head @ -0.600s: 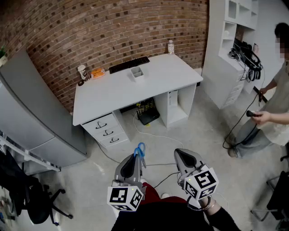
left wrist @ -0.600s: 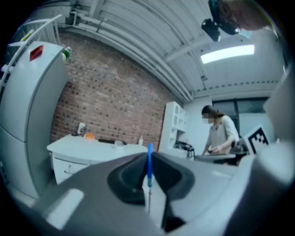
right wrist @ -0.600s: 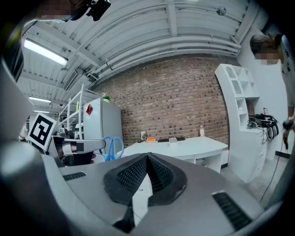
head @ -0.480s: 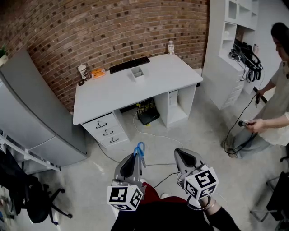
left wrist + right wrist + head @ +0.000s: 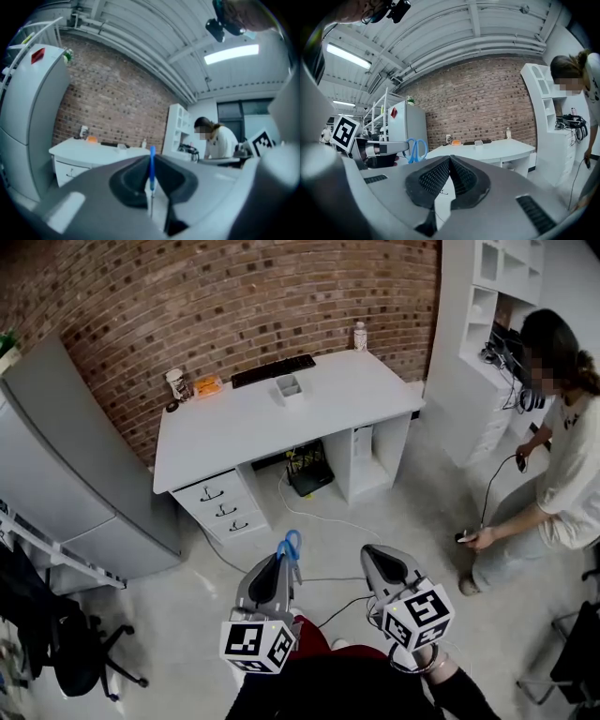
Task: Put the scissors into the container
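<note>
Since half a second ago, the person (image 5: 561, 474) at the right bends lower, one hand down near the floor, while both grippers hang where they were, above the floor in front of the desk (image 5: 234, 432). The left gripper (image 5: 279, 566) is clamped on the scissors (image 5: 291, 546), which sit edge-on between its jaws with the blue handles sticking out past the fingertips. The right gripper (image 5: 373, 559) has its jaws pressed together on nothing. The container (image 5: 288, 388) sits on the desk, well apart from the scissors.

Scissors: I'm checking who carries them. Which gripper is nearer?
Left. The left gripper is shut on the scissors; the right gripper, shut and empty, hangs apart to their right.
</note>
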Tool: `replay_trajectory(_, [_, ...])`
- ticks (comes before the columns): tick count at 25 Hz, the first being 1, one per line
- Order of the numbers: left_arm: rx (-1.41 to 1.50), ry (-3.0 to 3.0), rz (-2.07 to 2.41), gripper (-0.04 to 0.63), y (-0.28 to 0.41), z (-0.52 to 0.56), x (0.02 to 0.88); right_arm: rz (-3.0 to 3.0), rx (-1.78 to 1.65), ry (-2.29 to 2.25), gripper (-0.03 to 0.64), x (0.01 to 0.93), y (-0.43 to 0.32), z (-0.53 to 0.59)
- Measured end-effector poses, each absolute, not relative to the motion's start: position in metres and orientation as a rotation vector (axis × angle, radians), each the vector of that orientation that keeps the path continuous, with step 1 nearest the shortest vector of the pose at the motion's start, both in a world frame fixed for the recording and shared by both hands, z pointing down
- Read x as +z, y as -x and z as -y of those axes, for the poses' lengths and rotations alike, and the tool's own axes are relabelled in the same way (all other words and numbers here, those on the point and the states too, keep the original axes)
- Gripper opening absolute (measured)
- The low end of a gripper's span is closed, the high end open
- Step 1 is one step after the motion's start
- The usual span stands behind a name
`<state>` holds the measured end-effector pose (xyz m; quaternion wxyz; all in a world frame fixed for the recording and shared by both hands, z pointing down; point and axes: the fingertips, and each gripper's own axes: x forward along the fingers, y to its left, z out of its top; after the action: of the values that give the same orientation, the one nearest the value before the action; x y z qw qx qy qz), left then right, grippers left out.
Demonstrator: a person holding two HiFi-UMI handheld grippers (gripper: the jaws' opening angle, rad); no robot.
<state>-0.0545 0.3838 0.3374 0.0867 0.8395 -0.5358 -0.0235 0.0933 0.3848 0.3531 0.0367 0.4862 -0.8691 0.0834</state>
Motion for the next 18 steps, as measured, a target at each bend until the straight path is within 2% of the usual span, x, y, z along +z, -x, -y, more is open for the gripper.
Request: replay_trajectory(18, [-0.061, -2.469, 1.632, 0.029, 0.052, -0.355, 0.342, 2.685, 0.287, -1.481, 0.009, 0.355, -0.103, -0.354])
